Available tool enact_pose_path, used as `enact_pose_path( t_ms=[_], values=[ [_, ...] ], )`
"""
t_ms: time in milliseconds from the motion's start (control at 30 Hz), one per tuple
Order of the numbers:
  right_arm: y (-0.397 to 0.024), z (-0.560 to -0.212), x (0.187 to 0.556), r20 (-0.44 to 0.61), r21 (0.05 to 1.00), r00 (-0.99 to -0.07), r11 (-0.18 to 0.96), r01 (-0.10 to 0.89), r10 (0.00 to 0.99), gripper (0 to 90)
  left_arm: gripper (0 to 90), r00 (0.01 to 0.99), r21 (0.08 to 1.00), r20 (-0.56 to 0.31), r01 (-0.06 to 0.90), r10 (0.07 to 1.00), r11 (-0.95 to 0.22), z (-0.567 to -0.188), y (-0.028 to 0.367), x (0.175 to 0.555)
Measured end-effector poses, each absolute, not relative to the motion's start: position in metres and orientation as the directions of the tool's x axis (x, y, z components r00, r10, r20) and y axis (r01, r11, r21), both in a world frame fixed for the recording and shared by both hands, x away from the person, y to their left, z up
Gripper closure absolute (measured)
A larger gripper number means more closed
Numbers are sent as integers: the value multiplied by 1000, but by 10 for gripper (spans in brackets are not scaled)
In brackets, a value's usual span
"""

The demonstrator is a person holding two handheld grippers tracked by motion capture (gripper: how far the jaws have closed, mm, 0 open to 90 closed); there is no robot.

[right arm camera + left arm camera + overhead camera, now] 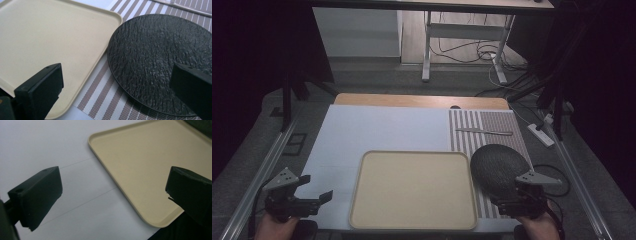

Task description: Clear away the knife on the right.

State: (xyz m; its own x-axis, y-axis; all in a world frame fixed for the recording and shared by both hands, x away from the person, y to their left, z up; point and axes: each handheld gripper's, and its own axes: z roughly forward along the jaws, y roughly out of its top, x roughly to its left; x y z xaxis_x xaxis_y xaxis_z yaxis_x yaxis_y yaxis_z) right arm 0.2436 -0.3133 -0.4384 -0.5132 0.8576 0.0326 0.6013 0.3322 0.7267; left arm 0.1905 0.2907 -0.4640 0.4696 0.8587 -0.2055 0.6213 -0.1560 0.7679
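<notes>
R gripper hovering w/ jaws wide, empty, over near edge of black plate, which is lying on striped mat beside beige tray. L gripper also gaping, empty, idling left of tray. Approach step, prob. Next: drop R jaws onto plate rim, pinch.

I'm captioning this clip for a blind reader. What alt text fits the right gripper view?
The open jaws of the right hand-held gripper frame a round black textured plate lying on a brown-and-white striped placemat. An empty beige tray sits beside the plate, its rounded corner close to the plate's edge.
</notes>
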Motion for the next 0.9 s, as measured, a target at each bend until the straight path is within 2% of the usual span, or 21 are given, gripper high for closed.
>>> enact_pose_path(
  t_ms=[900],
  values=[
    [-310,-441,249,28,681,-517,363,636,855,0,13,474,773,-193,613,859,-165,-464,290,189]
  ],
)
